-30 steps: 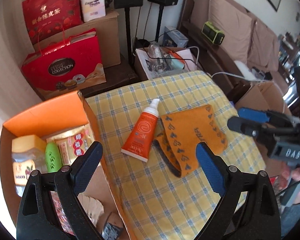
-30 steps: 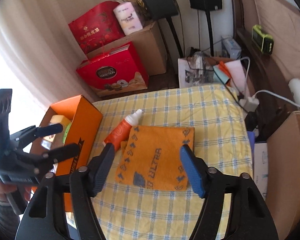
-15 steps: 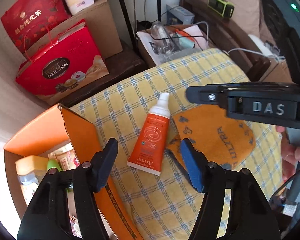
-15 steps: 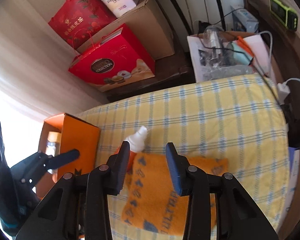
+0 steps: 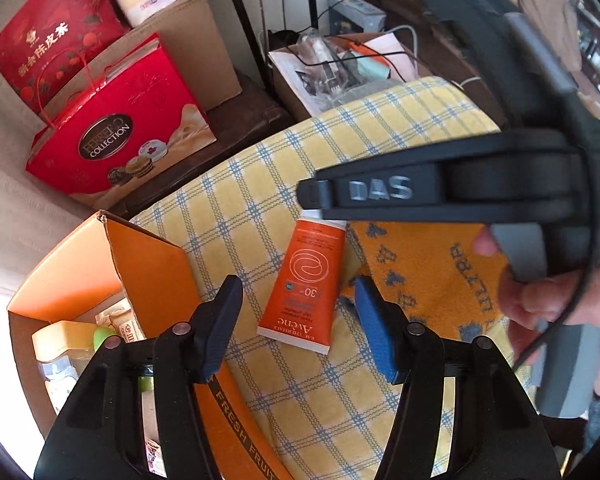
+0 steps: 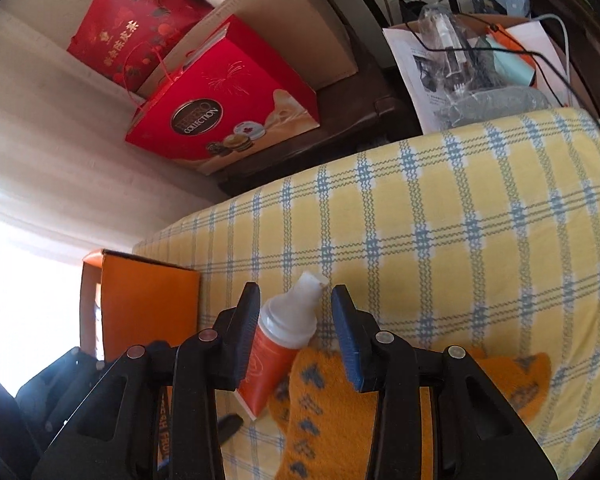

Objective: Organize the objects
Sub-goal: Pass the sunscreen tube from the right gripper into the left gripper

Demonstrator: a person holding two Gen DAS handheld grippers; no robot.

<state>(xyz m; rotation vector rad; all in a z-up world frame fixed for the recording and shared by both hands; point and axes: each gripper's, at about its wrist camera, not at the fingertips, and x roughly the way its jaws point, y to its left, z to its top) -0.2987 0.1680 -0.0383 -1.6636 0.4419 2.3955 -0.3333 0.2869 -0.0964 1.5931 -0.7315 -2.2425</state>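
Orange tube (image 5: 306, 284) of sun cream lies flat on the yellow checked cloth (image 6: 480, 216), white cap (image 6: 300, 304) pointing away from the grippers, crimped end towards them. All places below are taken from the tube.

Right gripper (image 6: 294, 332): jaws half spread and just been closing. Tube's cap and neck sit between the fingers. Left pad looks right against the white collar; right pad shows a sliver of cloth between it and the cap. So it straddles the tube, no pinch seen yet. In the left wrist view the same gripper's black finger with "DAS" on it crosses over the tube's cap end and hides the cap; a hand (image 5: 556, 300) holds its handle off to the right of the tube.

Left gripper (image 5: 298, 326): jaws roughly half open, also just been closing. Tube's crimped end lies between the two fingers and below them on the cloth, gap on both sides, no contact.

Orange towel (image 5: 428, 276) with dark print lies just right of the tube, its near corner touching or slightly overlapping the tube's right edge.

Orange box (image 5: 148, 276) stands open just left of the tube, flap up, jar and packets inside. Can't tell if the box touches the tube; looks apart.

Red gift bag (image 6: 224, 116) sits well beyond the tube's cap end, off the cloth.
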